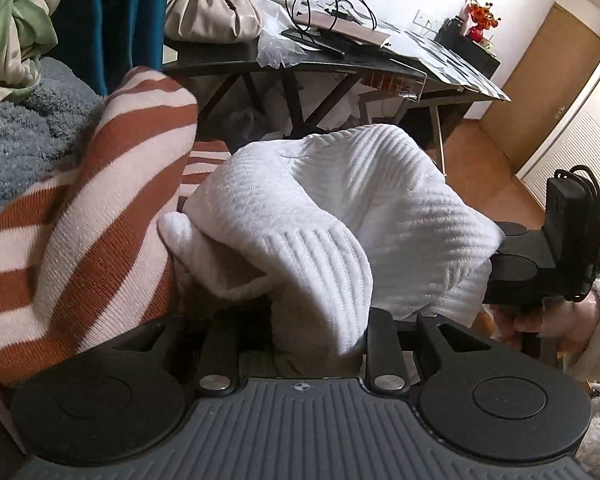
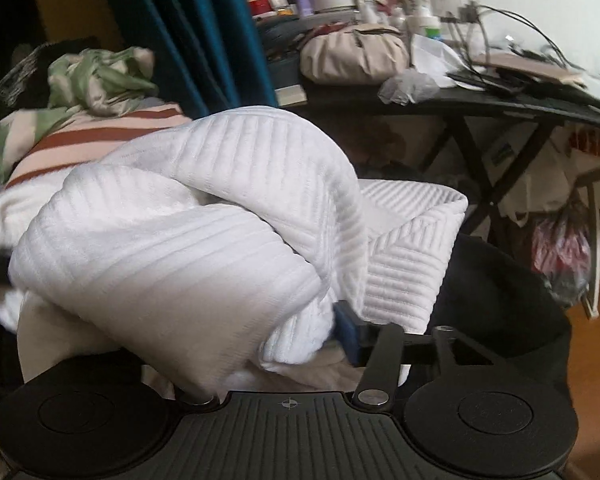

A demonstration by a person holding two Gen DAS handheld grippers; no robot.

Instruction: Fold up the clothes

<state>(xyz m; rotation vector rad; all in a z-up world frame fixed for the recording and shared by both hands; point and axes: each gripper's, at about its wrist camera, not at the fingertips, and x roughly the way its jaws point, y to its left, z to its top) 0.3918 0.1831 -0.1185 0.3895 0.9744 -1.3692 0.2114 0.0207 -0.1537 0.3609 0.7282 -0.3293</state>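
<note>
A white ribbed knit sweater [image 1: 324,208] hangs bunched between both grippers and covers most of each view. My left gripper [image 1: 300,320] has the cloth drawn down between its fingers, which are hidden under the fabric. My right gripper [image 1: 516,264] holds the sweater's right edge, with a hand in a fluffy sleeve [image 1: 540,328] behind it. In the right wrist view the sweater [image 2: 188,240] drapes over my right gripper [image 2: 300,340]. One blue pad [image 2: 348,336] presses into the cloth; the other finger is covered. A brown-and-white striped garment [image 1: 100,208] lies to the left.
A black folding table [image 1: 228,66] piled with clutter and a beige bag [image 1: 212,12] stands behind. A blue fleece blanket [image 1: 20,140], crumpled green-white cloth [image 1: 12,32] and teal curtain [image 1: 112,20] are at left. Wooden floor [image 1: 480,160] lies right. A dark fabric item [image 2: 500,300] sits beneath.
</note>
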